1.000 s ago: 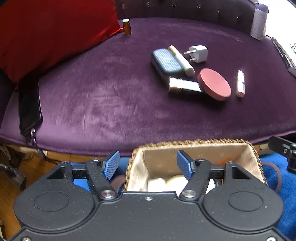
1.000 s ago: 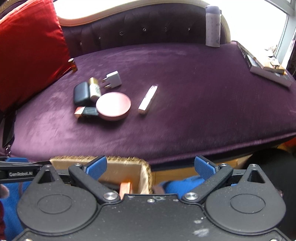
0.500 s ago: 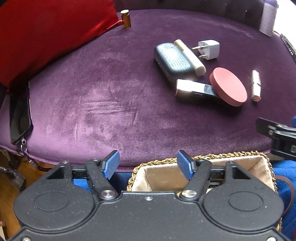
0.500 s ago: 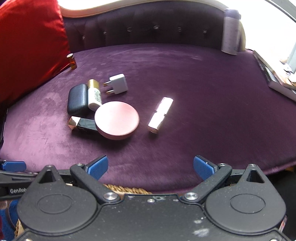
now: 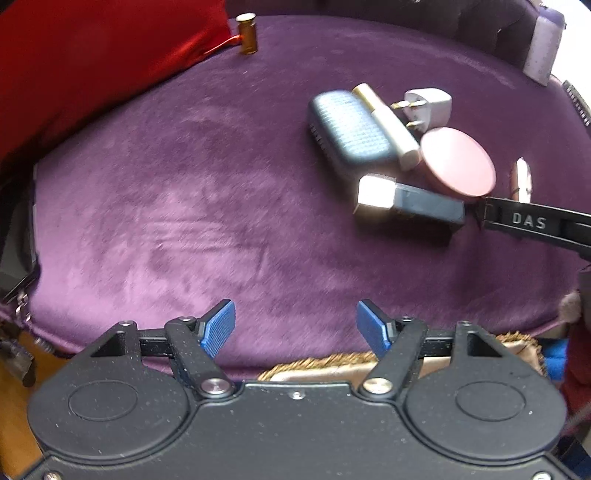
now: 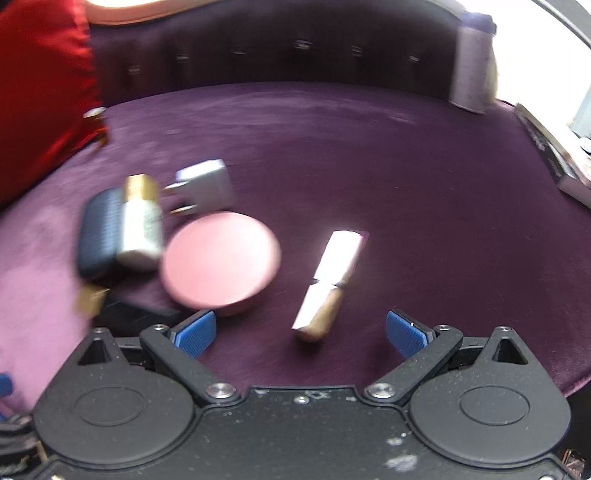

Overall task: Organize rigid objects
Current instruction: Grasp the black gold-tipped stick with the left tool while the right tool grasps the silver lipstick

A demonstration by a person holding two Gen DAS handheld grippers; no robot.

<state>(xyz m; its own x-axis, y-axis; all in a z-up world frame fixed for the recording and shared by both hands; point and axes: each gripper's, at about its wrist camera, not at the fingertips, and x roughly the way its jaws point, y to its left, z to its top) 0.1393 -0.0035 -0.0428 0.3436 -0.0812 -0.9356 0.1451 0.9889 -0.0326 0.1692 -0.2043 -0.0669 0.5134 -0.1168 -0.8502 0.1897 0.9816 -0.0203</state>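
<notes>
Several small items lie on the purple velvet seat (image 5: pixel 184 206): a dark blue case (image 5: pixel 349 129), a cream tube (image 5: pixel 388 125), a white plug adapter (image 5: pixel 430 107), a round pink compact (image 5: pixel 458 162), a black and gold box (image 5: pixel 410 201) and a gold lipstick (image 6: pixel 328 280). My right gripper (image 6: pixel 301 332) is open, low over the seat, with the lipstick just ahead between its fingers and the compact (image 6: pixel 219 258) to the left. My left gripper (image 5: pixel 295 328) is open and empty above the seat's front edge. The wicker basket (image 5: pixel 332 365) lies below it.
A red cushion (image 5: pixel 92 62) leans at the left with a small amber bottle (image 5: pixel 247 33) beside it. A pale bottle (image 6: pixel 471 66) stands at the back right and books (image 6: pixel 554 162) lie at the right edge. The right gripper's arm (image 5: pixel 535 225) shows in the left wrist view.
Both grippers have moved forward from above the basket to over the seat. The right gripper has come close to the lipstick and compact. Both stay open.
</notes>
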